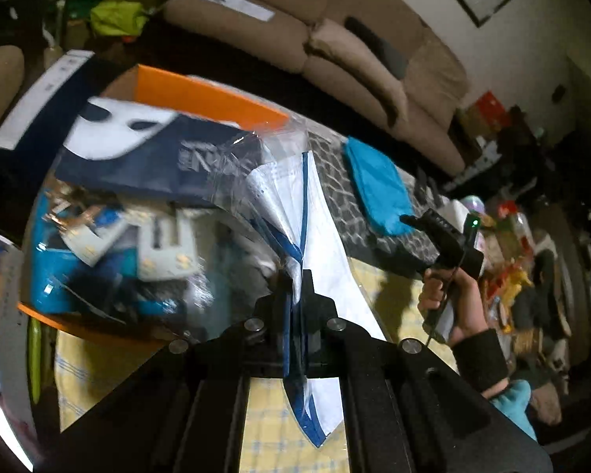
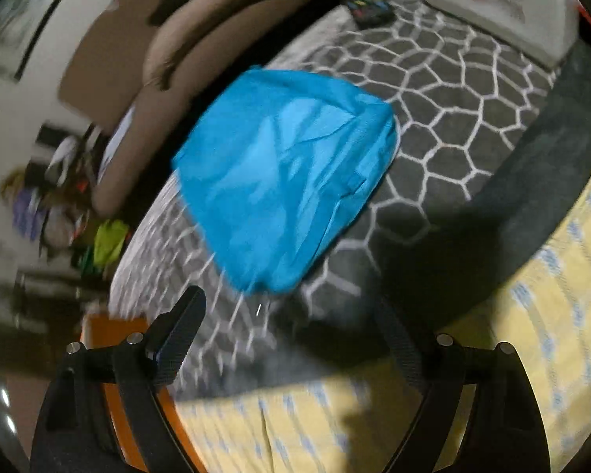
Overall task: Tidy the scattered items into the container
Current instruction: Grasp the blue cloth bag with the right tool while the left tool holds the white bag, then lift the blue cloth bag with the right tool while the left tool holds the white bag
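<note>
My left gripper [image 1: 297, 276] is shut on a clear plastic bag of white and blue face masks [image 1: 319, 244] and holds it up beside the orange box [image 1: 205, 94]. The box holds a dark blue mask package [image 1: 145, 149] and several small packets. A bright blue cloth pouch [image 2: 287, 197] lies on the grey honeycomb rug [image 2: 453, 118]; it also shows in the left wrist view [image 1: 378, 189]. My right gripper [image 2: 291, 315] is open and empty, just short of the pouch's near edge. The right gripper also shows in the left wrist view [image 1: 441, 236].
A yellow checked cloth [image 2: 532, 335] covers the surface near me. A beige sofa [image 1: 335, 51] runs along the back. A remote control [image 2: 364, 0] and a white package [image 2: 492, 0] lie at the rug's far end. Clutter fills the floor at the right [image 1: 532, 256].
</note>
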`<state>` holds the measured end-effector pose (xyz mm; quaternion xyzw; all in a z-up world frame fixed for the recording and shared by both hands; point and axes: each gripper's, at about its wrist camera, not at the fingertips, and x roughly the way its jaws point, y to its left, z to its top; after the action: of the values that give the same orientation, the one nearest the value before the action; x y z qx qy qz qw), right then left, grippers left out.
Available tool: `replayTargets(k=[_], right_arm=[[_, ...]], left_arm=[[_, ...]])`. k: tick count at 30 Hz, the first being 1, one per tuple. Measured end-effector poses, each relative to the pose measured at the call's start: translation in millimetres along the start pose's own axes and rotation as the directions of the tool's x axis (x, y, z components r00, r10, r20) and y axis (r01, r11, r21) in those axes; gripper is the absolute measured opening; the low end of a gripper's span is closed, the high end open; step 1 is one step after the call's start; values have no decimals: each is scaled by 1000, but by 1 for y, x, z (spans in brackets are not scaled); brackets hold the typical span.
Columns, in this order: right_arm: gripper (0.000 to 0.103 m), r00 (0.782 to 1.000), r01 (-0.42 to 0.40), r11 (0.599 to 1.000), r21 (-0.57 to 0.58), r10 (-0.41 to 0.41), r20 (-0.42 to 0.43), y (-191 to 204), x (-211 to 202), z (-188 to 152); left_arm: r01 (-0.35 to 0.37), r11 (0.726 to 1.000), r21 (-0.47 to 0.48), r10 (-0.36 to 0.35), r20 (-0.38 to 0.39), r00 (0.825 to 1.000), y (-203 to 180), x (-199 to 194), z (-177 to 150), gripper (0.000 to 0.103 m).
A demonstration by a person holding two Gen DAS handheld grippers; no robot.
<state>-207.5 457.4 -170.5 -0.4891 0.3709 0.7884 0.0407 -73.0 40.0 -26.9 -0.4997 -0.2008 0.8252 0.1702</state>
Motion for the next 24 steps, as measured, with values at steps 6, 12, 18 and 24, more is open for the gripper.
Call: replayTargets(k=[6,12,18,24], right_arm=[[69,991,108,994,3,-108,80,7,22,23],[14,983,182,973,-144,-178,42,21,30,17],[10,990,28,962,-273,-64,-123,2,-20,-43],[10,960,94,872,-480,-208,-189,-37,-103,-131]], left_arm=[[-31,1000,-2,31,-11,999,-2,11,0,3],[-48,999,13,48,-5,999,2,5,-5,3],[-52,999,10,52,-4,999,7,-1,-5,3],[-47,999,-27,48,14,999,21,-13,3,3]])
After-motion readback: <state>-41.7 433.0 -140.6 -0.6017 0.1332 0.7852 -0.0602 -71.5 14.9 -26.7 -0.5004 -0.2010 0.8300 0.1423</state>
